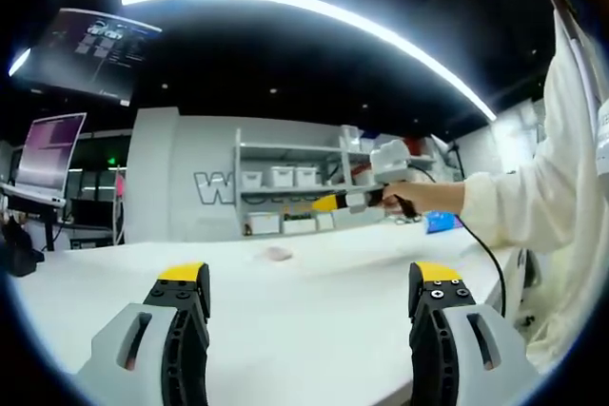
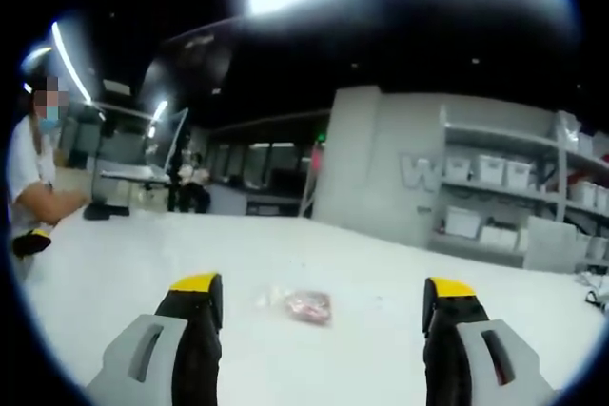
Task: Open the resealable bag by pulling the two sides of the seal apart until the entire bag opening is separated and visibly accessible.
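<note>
A small clear resealable bag [image 2: 303, 305] with reddish contents lies flat on the white table [image 2: 343, 254], ahead of and between my right gripper's [image 2: 324, 292] open jaws, untouched. In the left gripper view the same bag [image 1: 278, 254] is a small pale patch far out on the table [image 1: 285, 301], well beyond my left gripper [image 1: 309, 282], which stands open and empty. The right gripper [image 1: 328, 203] also comes in from the right of that view, held in a hand with a white sleeve, above the table; its jaw state is unclear from there.
Grey shelves with white bins [image 1: 285, 178] stand behind the table against a grey wall. Monitors [image 1: 52, 149] are at the far left. A person in white [image 2: 33, 178] sits at the left of the right gripper view, with others seated further back [image 2: 190, 183].
</note>
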{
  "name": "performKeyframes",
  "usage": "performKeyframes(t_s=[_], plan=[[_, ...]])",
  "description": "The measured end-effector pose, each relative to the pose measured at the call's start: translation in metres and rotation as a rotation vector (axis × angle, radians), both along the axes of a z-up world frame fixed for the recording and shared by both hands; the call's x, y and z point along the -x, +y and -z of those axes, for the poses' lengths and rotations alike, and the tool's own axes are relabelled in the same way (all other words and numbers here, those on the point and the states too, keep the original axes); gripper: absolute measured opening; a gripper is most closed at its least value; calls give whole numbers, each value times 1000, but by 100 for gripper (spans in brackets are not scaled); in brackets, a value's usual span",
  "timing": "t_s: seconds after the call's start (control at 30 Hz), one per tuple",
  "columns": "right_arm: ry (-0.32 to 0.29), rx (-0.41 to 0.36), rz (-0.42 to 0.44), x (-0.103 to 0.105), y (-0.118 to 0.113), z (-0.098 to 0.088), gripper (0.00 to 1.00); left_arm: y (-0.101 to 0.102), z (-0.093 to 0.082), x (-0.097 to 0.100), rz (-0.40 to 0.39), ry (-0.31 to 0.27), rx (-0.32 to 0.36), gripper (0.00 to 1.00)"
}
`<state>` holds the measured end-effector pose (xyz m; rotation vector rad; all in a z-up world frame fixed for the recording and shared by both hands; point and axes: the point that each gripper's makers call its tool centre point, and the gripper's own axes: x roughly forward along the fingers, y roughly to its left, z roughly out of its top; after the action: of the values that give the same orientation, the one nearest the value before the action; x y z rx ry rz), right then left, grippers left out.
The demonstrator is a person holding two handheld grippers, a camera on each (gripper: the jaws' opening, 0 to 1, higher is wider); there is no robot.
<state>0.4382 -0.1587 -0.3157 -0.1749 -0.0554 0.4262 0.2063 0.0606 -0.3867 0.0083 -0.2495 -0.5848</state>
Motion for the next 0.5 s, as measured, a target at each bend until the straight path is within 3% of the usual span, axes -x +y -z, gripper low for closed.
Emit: performKeyframes(t_s=[0.5], plan=[[2, -32, 15, 19, -8, 13, 87, -1, -1, 1, 1, -2, 0, 85]])
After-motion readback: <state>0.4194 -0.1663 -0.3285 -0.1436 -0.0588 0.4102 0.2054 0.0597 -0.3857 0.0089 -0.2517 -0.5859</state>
